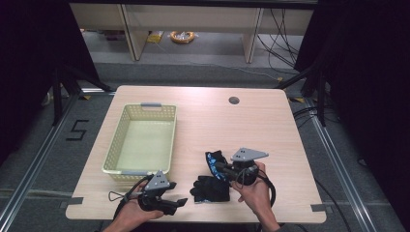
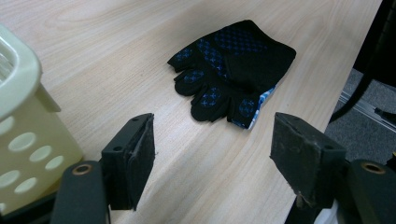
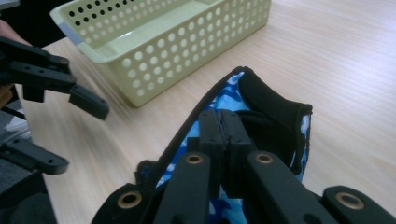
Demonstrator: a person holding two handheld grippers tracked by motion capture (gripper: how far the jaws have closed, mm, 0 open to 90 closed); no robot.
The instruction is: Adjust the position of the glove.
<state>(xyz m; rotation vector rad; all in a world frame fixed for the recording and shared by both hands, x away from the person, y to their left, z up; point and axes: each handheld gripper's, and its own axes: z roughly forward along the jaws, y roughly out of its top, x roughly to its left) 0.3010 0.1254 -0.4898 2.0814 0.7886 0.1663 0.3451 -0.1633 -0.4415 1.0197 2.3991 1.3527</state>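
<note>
Far left on the counter (image 1: 203, 106): a pale yellow perforated basket (image 1: 141, 140), open-topped, nothing visible inside.

Just near of its near rim: left gripper (image 1: 180, 202), fingers (image 2: 135, 156) spread wide with nothing between them, aimed rightward at a black fingerless glove (image 2: 231, 70) lying flat on the counter at the near edge, blue grip dots facing up, a sliver of blue-and-white patterned fabric peeking out at its near side. Apart from the fingers, not yet touched.

Further right: second glove (image 3: 261, 107), black with the same blue-and-white pattern on its inner face, pinched at its cuff edge by the right gripper (image 3: 226, 135), fingers closed tight on the fabric. Lifted and draped rather than flat; in the high view, hanging just beyond and right of the flat glove, in front of the right hand.

Handling, as a judgement: light, soft, floppy cloth, no risk of breakage, likely to sag and fold under its own weight. Dotted palm probably grippy, helpful against slipping. Best hold for the flat glove: a pinch on the raised cuff or a folded edge, taking enough layers to avoid a single thin fold pulling free.
</note>
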